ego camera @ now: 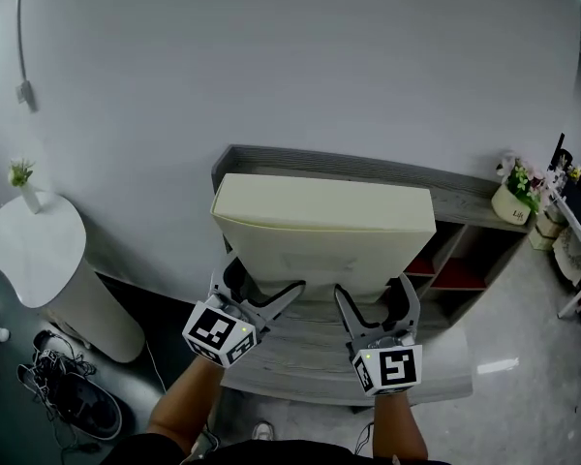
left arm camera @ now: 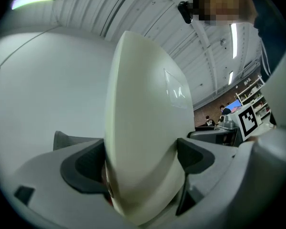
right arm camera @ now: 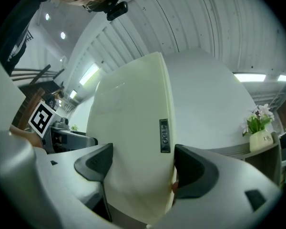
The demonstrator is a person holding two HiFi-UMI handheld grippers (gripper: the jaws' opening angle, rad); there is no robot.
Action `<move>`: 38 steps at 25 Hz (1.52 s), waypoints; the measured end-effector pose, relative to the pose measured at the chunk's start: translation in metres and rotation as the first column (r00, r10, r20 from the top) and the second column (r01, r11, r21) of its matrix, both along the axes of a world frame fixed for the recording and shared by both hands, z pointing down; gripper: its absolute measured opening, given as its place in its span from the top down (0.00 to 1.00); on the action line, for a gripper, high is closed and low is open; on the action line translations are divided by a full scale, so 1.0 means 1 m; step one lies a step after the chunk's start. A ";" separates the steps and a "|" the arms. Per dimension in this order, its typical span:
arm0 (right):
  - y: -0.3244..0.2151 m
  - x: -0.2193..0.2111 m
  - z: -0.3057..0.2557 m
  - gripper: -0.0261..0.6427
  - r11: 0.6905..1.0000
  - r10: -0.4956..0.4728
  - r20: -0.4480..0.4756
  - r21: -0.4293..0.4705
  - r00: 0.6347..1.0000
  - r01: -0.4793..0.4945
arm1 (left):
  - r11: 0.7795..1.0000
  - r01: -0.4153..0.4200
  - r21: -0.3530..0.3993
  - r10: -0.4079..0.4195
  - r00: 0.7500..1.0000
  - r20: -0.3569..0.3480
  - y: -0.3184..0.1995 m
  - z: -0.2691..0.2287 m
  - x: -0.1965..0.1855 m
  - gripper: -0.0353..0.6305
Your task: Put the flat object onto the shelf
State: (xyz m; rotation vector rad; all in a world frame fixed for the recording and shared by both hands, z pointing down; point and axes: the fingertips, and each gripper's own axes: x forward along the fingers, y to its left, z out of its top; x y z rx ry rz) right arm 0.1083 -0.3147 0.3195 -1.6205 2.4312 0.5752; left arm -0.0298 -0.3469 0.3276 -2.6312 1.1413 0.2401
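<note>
Grey wooden shelf [ego camera: 462, 201], white wall [ego camera: 271, 56]; my left gripper [ego camera: 267, 281] and right gripper [ego camera: 373, 294] jaws clamp the cream flat pad [ego camera: 324, 226], long axis crosswise.

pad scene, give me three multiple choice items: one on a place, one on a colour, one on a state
1. The flower pot stands:
A on the shelf's right end
B on a chair
C on a bed

2. The pad is:
A red
B cream
C black

3. The pad is:
A lying flat, untouched
B held by the left gripper and the right gripper
C held by one gripper only

Answers:
1 A, the head view shows the pot on the grey top at the right.
2 B, the pad looks cream in all three views.
3 B, each gripper view shows its jaws shut on the pad's edge.
</note>
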 end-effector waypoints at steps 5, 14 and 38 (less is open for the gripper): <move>-0.025 -0.008 -0.033 0.34 0.998 0.006 0.006 0.054 1.000 -0.007 | 0.999 -0.035 0.030 0.035 0.999 -0.009 -0.030 -0.034 -0.007 0.24; -0.065 -0.015 -0.097 0.34 0.992 0.013 0.003 0.124 1.000 -0.013 | 0.993 -0.080 0.085 0.079 0.997 0.008 -0.079 -0.104 -0.014 0.24; -0.216 0.005 -0.137 0.34 0.999 0.030 -0.002 -0.017 1.000 -0.030 | 0.994 -0.058 -0.091 0.061 0.998 0.030 -0.233 -0.139 0.005 0.24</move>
